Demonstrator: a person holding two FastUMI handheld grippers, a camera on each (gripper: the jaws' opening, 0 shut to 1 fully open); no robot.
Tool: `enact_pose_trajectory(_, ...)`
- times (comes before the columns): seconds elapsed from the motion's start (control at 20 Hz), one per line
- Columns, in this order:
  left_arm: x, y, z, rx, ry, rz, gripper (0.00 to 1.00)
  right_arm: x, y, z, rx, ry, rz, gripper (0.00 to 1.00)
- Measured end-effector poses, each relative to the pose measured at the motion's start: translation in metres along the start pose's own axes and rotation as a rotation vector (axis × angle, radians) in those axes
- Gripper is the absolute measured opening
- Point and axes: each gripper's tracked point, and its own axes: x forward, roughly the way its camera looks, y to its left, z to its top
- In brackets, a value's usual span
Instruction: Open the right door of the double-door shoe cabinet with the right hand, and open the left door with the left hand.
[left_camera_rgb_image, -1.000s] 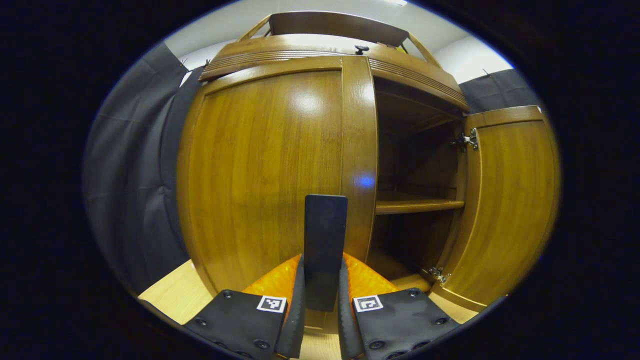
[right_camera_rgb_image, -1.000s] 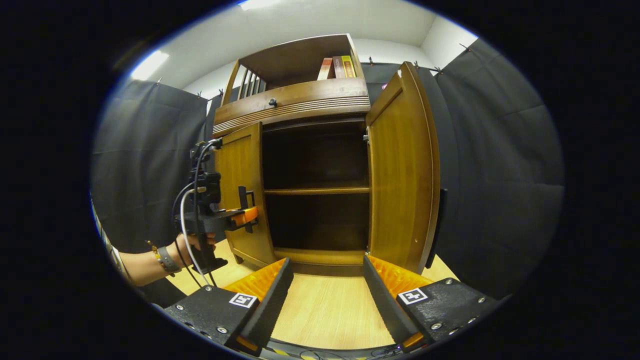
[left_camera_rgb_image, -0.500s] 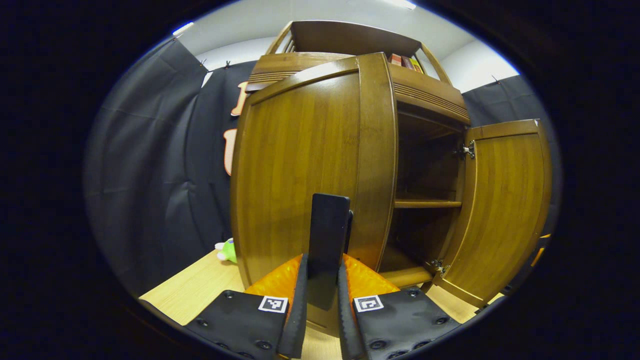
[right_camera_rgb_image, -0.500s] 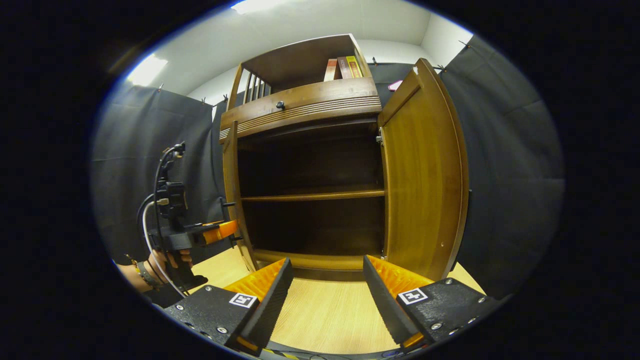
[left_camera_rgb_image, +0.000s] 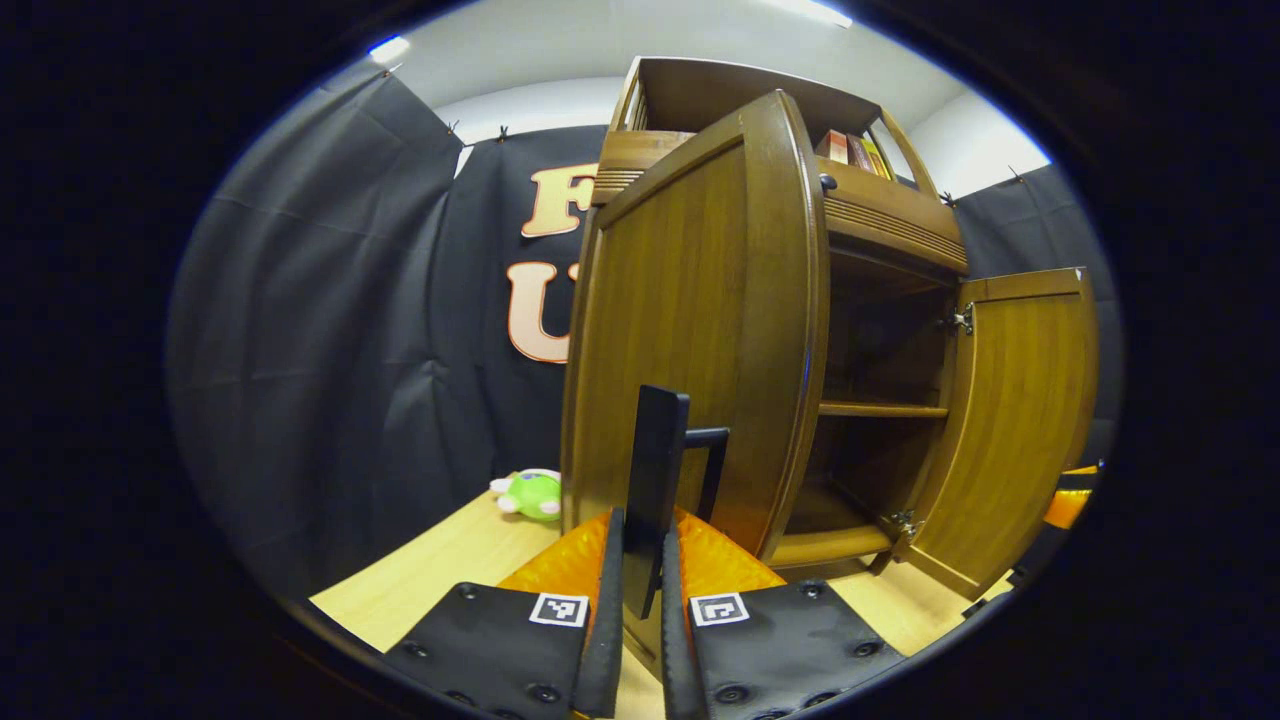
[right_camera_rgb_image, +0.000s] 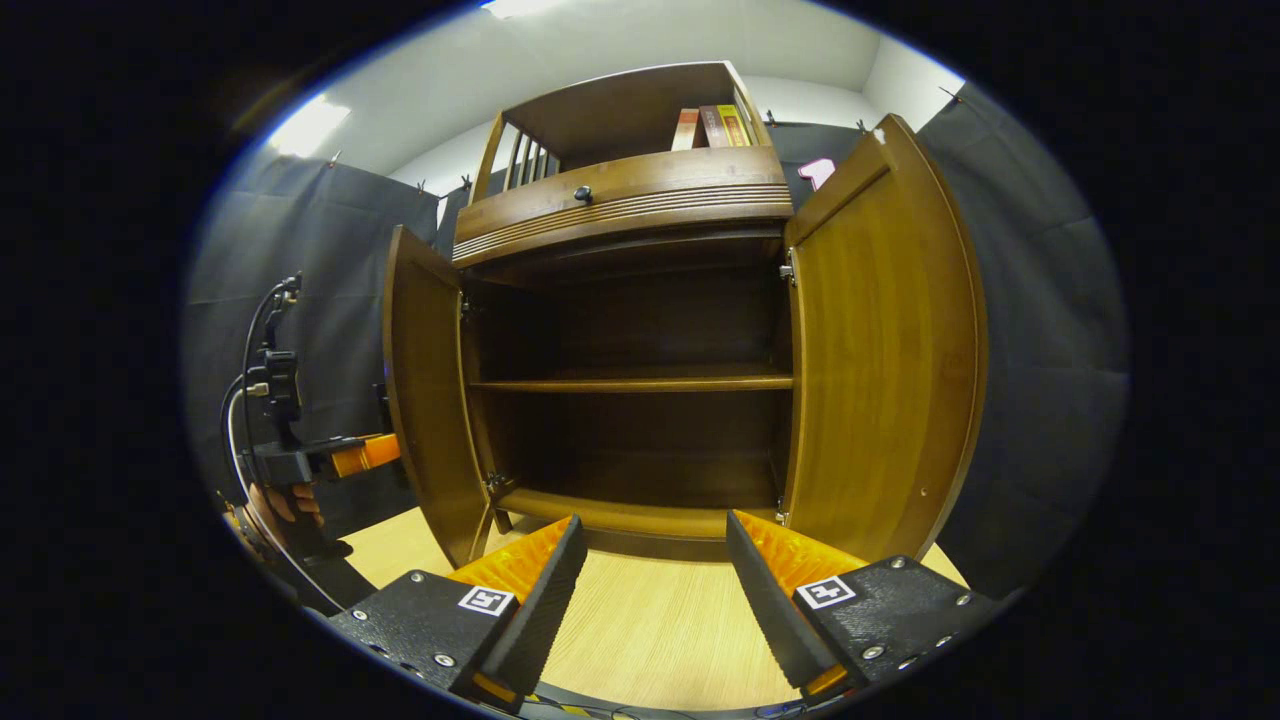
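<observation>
Right gripper view: two open doors (right_camera_rgb_image: 880, 350).

The shoe cabinet (right_camera_rgb_image: 640, 200) is glossy honey-brown wood with a fine vertical grain on its left door (left_camera_rgb_image: 700, 330) and right door (right_camera_rgb_image: 880, 350); its inside is dark brown. The door handle (left_camera_rgb_image: 655, 480) is black. The floor (right_camera_rgb_image: 650, 620) is pale yellow wood with thin straight grain. A plush toy (left_camera_rgb_image: 530, 493) is bright green with white parts. Books (right_camera_rgb_image: 712, 127) on top show red, brown and yellow spines. The booth wall (left_camera_rgb_image: 330, 350) is black cloth.
</observation>
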Motion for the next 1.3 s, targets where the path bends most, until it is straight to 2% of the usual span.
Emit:
enact_pose_trajectory(0.05,-0.003,0.01,-0.001,0.004,0.002,0.017,0.23,0.002,0.004,0.0,-0.002,0.004,0.005,0.98)
enact_pose_trajectory(0.1,-0.005,0.021,0.0,0.007,-0.005,0.023,0.18,0.002,0.008,-0.001,-0.004,0.004,0.009,0.98)
enact_pose_trajectory(0.3,-0.013,0.054,0.013,-0.027,-0.029,0.023,0.17,0.007,0.027,0.0,-0.016,0.007,0.023,0.98)
enact_pose_trajectory(0.4,-0.012,0.072,0.018,0.019,-0.039,0.026,0.16,0.011,0.036,0.0,-0.021,0.007,0.027,0.98)
enact_pose_trajectory(0.45,-0.012,0.079,0.018,0.038,-0.033,0.011,0.12,0.011,0.042,-0.001,-0.021,0.008,0.029,0.98)
enact_pose_trajectory(0.55,-0.013,0.088,0.02,0.056,-0.037,-0.015,0.1,0.012,0.05,-0.001,-0.02,0.008,0.027,0.98)
enact_pose_trajectory(0.6,-0.011,0.094,0.02,0.065,-0.043,-0.027,0.02,0.013,0.055,-0.001,-0.018,0.008,0.026,0.98)
enact_pose_trajectory(0.65,-0.009,0.099,0.021,0.067,-0.044,-0.042,0.1,0.013,0.059,-0.002,-0.017,0.007,0.023,0.98)
enact_pose_trajectory(0.7,-0.011,0.102,0.022,0.063,-0.047,-0.055,0.1,0.011,0.064,-0.002,-0.016,0.006,0.02,0.98)
enact_pose_trajectory(0.75,-0.009,0.105,0.022,0.055,-0.049,-0.07,0.03,0.011,0.068,-0.003,-0.015,0.004,0.016,0.98)
enact_pose_trajectory(0.8,-0.01,0.108,0.023,0.05,-0.05,-0.082,0.03,0.01,0.072,-0.003,-0.014,0.003,0.013,0.98)
enact_pose_trajectory(0.85,-0.009,0.111,0.024,0.048,-0.054,-0.093,0.11,0.009,0.076,-0.004,-0.015,0.002,0.008,0.98)
enact_pose_trajectory(0.95,-0.008,0.117,0.023,0.048,-0.051,-0.111,0.11,0.006,0.081,-0.005,-0.017,0.002,-0.001,0.98)
enact_pose_trajectory(1.0,-0.008,0.119,0.023,0.052,-0.046,-0.119,0.11,0.004,0.083,-0.005,-0.019,0.001,-0.005,0.76)
enact_pose_trajectory(1.05,-0.008,0.119,0.023,0.06,-0.045,-0.128,0.11,0.003,0.085,-0.005,-0.018,0.001,-0.009,0.76)
enact_pose_trajectory(1.15,-0.011,0.125,0.025,0.084,-0.048,-0.133,0.1,0.001,0.089,-0.007,-0.015,0.004,-0.009,0.98)
enact_pose_trajectory(1.3,-0.026,0.149,0.024,0.063,-0.043,-0.092,0.1,0.001,0.093,-0.008,-0.014,0.006,0.005,0.98)
